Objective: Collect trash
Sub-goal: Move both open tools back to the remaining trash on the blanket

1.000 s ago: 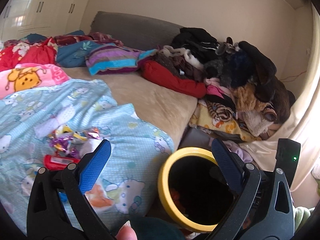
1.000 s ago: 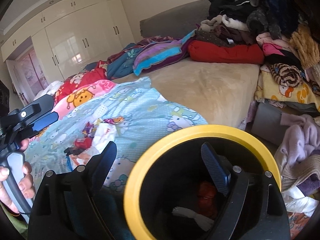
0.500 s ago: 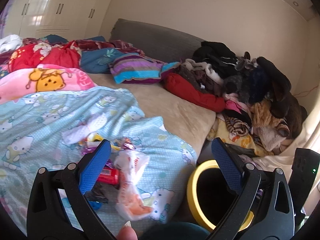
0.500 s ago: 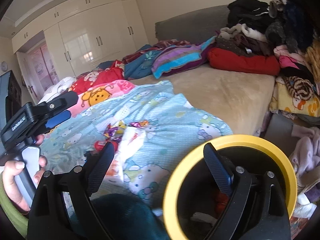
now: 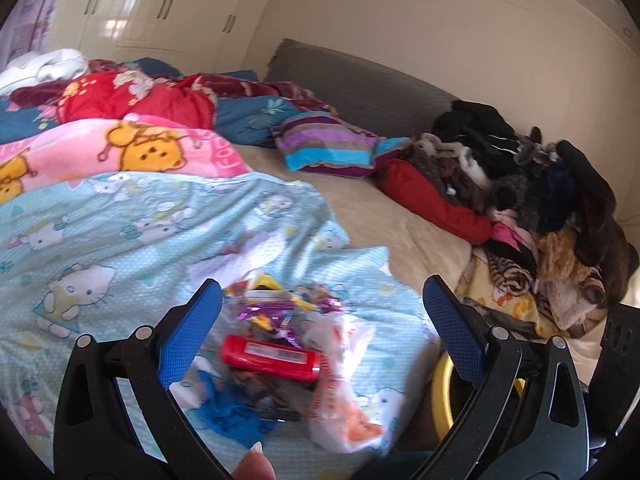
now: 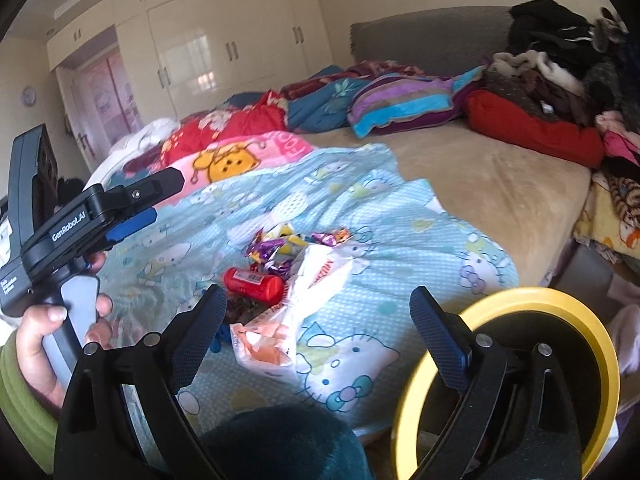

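Observation:
A small heap of trash lies on the light blue cartoon-cat bedsheet (image 5: 100,232): a red tube (image 5: 272,358), a crumpled white and orange plastic bag (image 5: 340,376), shiny purple candy wrappers (image 5: 276,312) and a blue scrap (image 5: 228,412). My left gripper (image 5: 320,292) hangs open just before the heap, holding nothing. The right wrist view shows the same red tube (image 6: 252,282), bag (image 6: 296,308) and wrappers (image 6: 280,244). My right gripper (image 6: 318,296) is empty, its jaws opening wider. A black bin with a yellow rim (image 6: 520,292) stands by the bed at lower right.
A tall pile of clothes (image 5: 540,200) fills the bed's right side, with a red cushion (image 5: 432,204) and a striped pillow (image 5: 328,148) behind. Pink and red blankets (image 5: 120,152) lie at the left. A hand (image 6: 44,332) holds the left gripper (image 6: 160,200). White wardrobes line the far wall.
Both grippers have swung left, away from the yellow-rimmed bin and over to the trash heap. The bin has slid to the lower right of both views. The right jaws have spread slightly.

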`<state>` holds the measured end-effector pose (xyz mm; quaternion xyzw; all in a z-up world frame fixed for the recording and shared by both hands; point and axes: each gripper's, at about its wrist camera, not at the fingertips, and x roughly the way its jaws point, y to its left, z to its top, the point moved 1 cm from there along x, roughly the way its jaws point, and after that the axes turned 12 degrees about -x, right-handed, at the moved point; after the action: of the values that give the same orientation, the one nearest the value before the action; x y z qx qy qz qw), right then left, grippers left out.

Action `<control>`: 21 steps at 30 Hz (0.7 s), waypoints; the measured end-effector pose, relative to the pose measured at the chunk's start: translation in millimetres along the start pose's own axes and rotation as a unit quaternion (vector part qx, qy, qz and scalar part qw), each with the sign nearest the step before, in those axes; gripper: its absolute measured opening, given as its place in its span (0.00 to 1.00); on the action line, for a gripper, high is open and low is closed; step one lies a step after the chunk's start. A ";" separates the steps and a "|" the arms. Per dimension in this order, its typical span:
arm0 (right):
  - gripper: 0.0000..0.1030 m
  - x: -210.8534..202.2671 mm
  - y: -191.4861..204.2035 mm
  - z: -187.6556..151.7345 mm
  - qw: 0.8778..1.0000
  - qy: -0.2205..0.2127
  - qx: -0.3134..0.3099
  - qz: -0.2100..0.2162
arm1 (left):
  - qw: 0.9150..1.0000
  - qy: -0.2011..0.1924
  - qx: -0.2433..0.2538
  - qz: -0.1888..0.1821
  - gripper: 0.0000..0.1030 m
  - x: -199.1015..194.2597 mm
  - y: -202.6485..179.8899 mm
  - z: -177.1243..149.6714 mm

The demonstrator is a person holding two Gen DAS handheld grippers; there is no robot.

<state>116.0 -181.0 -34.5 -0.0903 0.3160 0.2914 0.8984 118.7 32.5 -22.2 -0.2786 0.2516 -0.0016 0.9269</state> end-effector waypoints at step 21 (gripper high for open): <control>0.88 103.3 -15.5 23.9 0.992 0.128 0.010 0.014 | 0.996 0.027 -0.050 0.069 0.89 43.1 73.8 13.0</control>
<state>202.3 -137.1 -80.2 -0.1137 0.4327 0.2870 0.8470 152.3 95.4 -71.1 -0.3061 0.2947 0.0677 0.9027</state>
